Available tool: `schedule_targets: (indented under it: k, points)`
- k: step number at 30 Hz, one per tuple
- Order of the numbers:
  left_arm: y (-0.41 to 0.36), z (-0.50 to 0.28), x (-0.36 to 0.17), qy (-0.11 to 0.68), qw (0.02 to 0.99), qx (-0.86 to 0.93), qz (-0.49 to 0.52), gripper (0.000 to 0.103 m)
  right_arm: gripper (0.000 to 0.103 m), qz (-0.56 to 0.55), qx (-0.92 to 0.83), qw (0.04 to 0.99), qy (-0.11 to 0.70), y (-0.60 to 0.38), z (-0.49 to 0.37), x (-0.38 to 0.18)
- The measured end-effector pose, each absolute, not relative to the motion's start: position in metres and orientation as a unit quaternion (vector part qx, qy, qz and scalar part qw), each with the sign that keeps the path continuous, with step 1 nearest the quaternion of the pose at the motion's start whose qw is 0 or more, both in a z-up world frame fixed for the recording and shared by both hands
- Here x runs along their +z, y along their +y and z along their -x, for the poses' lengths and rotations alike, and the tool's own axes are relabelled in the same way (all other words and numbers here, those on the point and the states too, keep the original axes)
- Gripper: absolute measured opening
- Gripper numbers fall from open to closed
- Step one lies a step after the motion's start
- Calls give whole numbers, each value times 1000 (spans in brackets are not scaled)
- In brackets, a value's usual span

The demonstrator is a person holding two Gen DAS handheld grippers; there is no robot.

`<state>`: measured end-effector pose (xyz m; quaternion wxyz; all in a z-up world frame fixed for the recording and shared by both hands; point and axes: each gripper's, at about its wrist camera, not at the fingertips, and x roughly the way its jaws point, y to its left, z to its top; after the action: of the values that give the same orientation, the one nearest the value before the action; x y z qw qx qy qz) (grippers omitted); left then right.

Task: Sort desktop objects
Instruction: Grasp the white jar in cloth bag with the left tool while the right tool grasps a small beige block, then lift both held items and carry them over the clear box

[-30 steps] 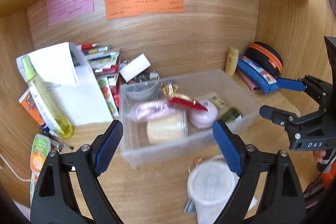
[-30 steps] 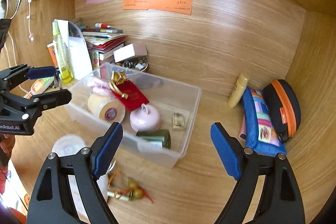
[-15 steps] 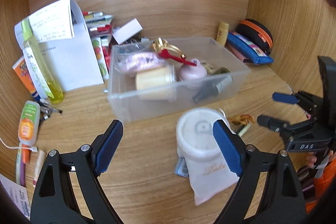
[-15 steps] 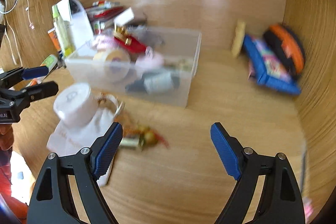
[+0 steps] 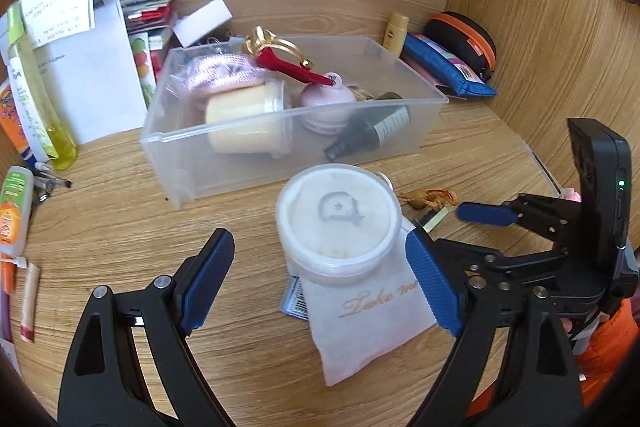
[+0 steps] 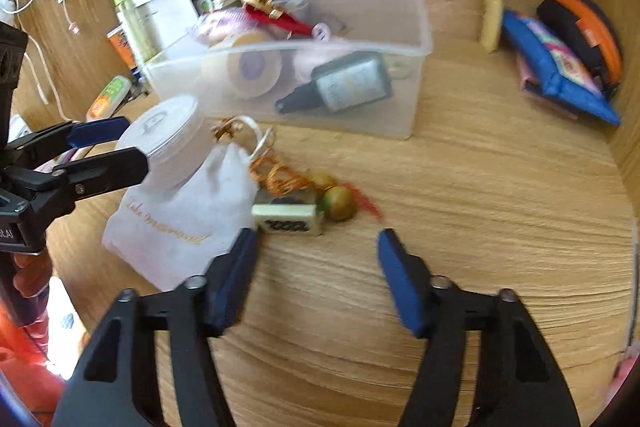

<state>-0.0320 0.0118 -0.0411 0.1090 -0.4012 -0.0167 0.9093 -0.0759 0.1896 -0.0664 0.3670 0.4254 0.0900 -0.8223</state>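
A clear plastic bin [image 5: 400, 131] [image 6: 416, 87] on the wooden desk holds a cream jar, a pink pouch, a red-and-gold charm, a pink round case and a dark dropper bottle [image 6: 344, 87]. In front of it a white round jar [image 5: 338, 219] [image 6: 168, 143] stands on a white drawstring pouch [image 5: 376, 323] [image 6: 176, 227]. My left gripper [image 5: 320, 283] is open, its fingers on either side of the jar, apart from it. My right gripper [image 6: 316, 275] is open just before a mahjong-tile keychain with wooden beads [image 6: 304, 211] [image 5: 430, 198].
Left of the bin stand a folded paper [image 5: 92, 67], a yellow bottle [image 5: 40, 107] and tubes [image 5: 12, 215]. Books and a white box [image 5: 204, 19] lie behind. A small yellow tube [image 5: 396, 33], a blue pencil case [image 6: 556, 67] and a black-orange case [image 6: 588, 27] sit at the back right.
Both grippers have dropped and tilted toward the desk. The left has closed in on the white jar. The right has come down to the keychain. Both stay open.
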Motion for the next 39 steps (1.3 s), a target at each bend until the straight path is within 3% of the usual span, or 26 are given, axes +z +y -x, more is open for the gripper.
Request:
schedule_targets:
  k: [7,18,21,24,28,39]
  points:
    - [19,43,-47,-13,114,906,408,88,43,-427,-820,372,88,181,77,-65]
    - [21,61,-59,-37,117,898,422,88,43,-423,-823,361,116,163,91,-63]
    - [20,62,-61,-40,113,899,421,88,35,-420,-825,359,119,159,94,-65]
    - [19,62,-62,-46,117,899,420,75,22,-416,-826,360,128,156,94,-65]
    - [18,60,-61,-49,119,901,414,65,15,-417,-824,363,123,161,93,-65]
    - [4,52,-45,-56,90,917,384,65,15,-423,-841,330,70,207,98,-56]
